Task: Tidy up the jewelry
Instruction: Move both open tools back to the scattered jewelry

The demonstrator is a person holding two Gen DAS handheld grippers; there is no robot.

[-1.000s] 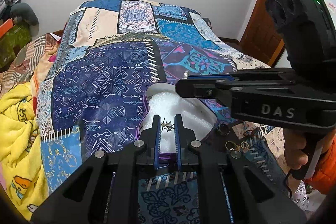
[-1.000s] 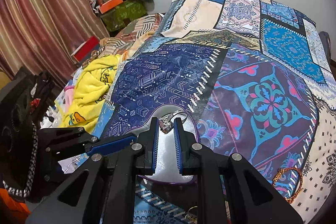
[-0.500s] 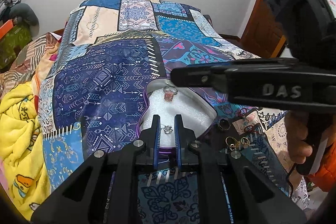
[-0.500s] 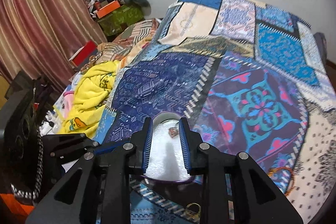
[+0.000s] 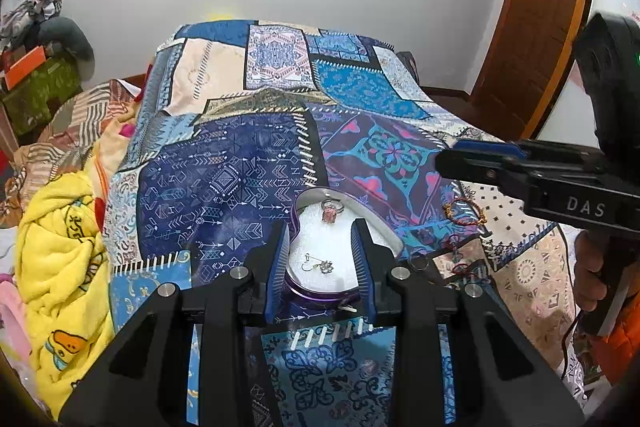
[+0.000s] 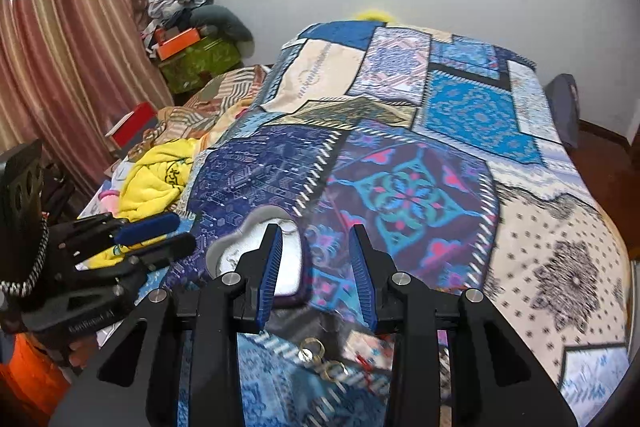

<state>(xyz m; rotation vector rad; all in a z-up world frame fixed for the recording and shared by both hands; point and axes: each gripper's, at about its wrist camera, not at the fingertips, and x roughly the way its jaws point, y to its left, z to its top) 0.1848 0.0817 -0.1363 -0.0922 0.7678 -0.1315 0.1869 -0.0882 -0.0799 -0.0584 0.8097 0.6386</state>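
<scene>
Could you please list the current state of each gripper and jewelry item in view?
Left gripper: open, empty, over the box.
Right gripper: open, empty.
Heart-shaped box: open, white padding exposed.
Pink-stone ring: lying in the box.
Silver earring: lying in the box.
Red bracelet: loose on the bedspread.
Gold rings: loose on the bedspread.

text: "DAS" | on: side of right tongs (image 5: 460, 159) body | left tongs (image 6: 160, 233) body print: blurred, unreadable
</scene>
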